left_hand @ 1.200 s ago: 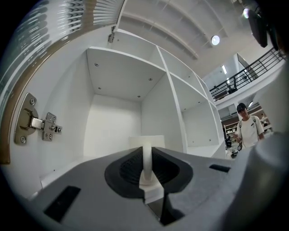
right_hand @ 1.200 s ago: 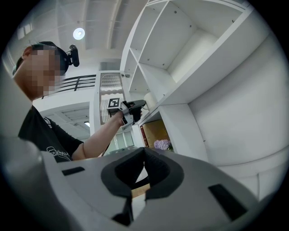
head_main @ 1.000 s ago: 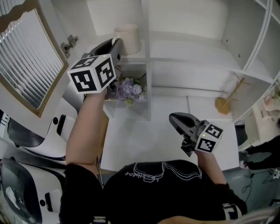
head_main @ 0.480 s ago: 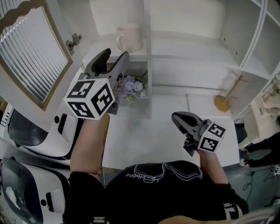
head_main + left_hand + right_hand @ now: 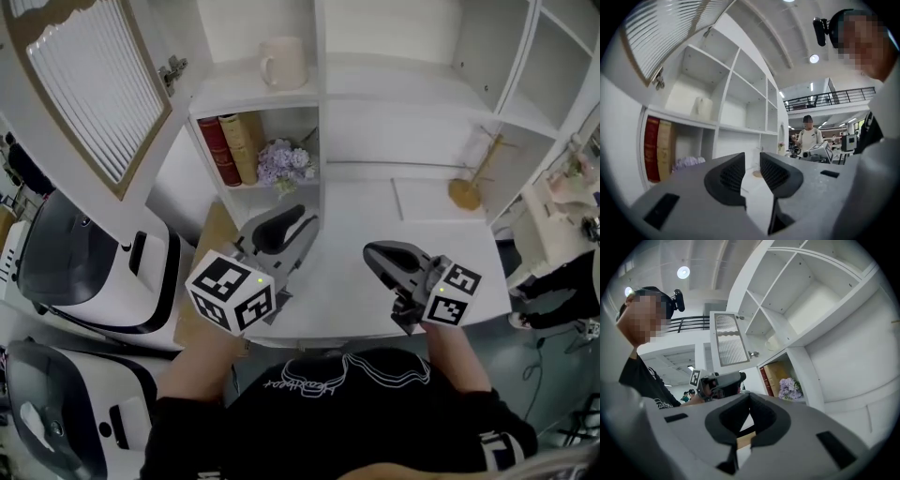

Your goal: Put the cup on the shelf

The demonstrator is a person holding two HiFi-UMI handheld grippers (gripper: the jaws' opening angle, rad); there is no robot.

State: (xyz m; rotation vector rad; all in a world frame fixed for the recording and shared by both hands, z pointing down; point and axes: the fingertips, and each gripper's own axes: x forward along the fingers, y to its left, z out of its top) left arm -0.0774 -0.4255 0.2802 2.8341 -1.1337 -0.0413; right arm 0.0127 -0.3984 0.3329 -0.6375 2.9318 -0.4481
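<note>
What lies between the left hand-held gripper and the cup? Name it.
Head view: purple flowers and two books, in the compartment under the cup, lie between it and the left hand-held gripper, whose empty jaws have just been closing.

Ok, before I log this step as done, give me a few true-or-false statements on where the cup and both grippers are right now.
1. The cup stands on the shelf above the books. True.
2. The left gripper grips the cup. False: its jaws are apart with nothing between them, though they have just been closing, and it is well clear of the cup.
3. The right gripper has its jaws together and empty. True.
4. The purple flowers sit on the same board as the cup. False: they are one level lower, beside the books.
</note>
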